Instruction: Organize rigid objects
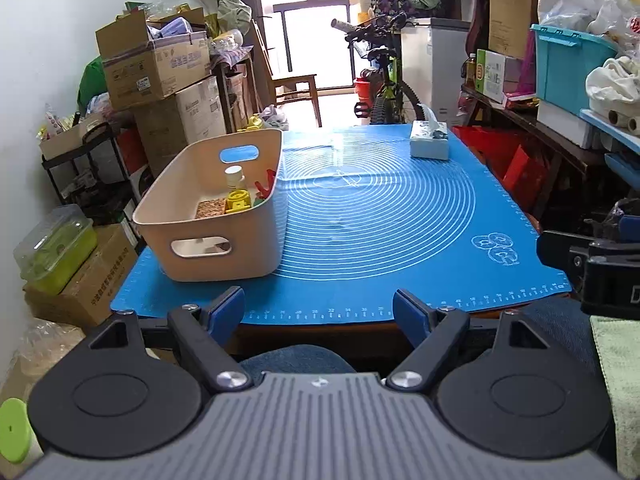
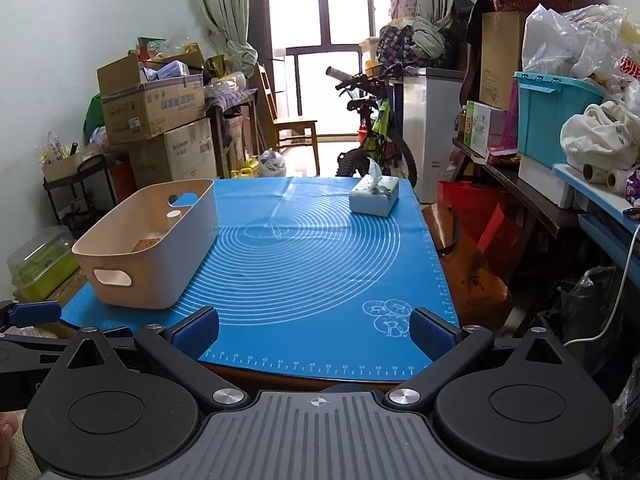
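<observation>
A tissue box (image 1: 429,145) sits near the far right corner of the table. A bike (image 1: 384,80) and stacked cardboard boxes (image 1: 156,68) stand past the table. A blue mat (image 1: 380,216) covers the table. The basket (image 1: 208,208) sits at the left edge, with a small bottle (image 1: 235,178), a yellow toy (image 1: 238,201) and a red toy (image 1: 266,188) inside. The left gripper (image 1: 319,312) and the right gripper (image 2: 315,330) are both wide open at the near edge, holding nothing.

Cluttered home room doubling as storage. Stacked cardboard boxes (image 2: 154,110) along left wall, bicycle (image 2: 374,132) and wooden chair (image 2: 292,128) before curtained balcony door (image 2: 328,56), plastic bags (image 2: 576,44) piled right, baking mat (image 2: 320,264) covering tabletop.
</observation>
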A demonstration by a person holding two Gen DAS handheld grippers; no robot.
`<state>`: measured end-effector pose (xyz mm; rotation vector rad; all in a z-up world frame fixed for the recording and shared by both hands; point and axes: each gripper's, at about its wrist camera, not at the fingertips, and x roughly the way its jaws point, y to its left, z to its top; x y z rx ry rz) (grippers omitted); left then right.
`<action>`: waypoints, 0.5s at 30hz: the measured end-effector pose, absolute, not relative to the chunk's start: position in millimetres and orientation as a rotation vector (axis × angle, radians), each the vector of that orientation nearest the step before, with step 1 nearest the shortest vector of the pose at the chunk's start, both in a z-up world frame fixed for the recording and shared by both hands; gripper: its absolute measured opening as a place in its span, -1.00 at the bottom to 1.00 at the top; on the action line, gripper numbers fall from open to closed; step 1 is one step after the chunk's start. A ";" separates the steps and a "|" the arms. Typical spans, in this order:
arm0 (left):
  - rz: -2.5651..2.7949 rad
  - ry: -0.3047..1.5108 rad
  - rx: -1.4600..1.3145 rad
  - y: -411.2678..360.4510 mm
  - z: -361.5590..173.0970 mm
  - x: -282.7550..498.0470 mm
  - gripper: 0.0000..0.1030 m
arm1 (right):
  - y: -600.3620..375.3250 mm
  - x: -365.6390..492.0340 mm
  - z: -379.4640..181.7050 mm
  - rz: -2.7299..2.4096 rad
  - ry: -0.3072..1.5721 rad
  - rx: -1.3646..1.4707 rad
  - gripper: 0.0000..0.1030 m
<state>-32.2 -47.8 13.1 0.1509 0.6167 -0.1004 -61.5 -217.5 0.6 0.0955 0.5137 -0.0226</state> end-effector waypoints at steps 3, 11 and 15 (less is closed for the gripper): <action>-0.103 0.622 0.140 -47.1 10.4 -30.8 0.58 | -217.2 -64.2 -0.8 -0.019 0.502 0.094 0.95; -0.103 0.631 0.140 -46.8 7.2 -31.0 0.58 | -212.1 -62.9 -2.6 -0.022 0.510 0.067 0.95; -0.105 0.632 0.138 -46.5 6.7 -31.2 0.58 | -211.2 -61.8 -4.0 -0.023 0.515 0.066 0.95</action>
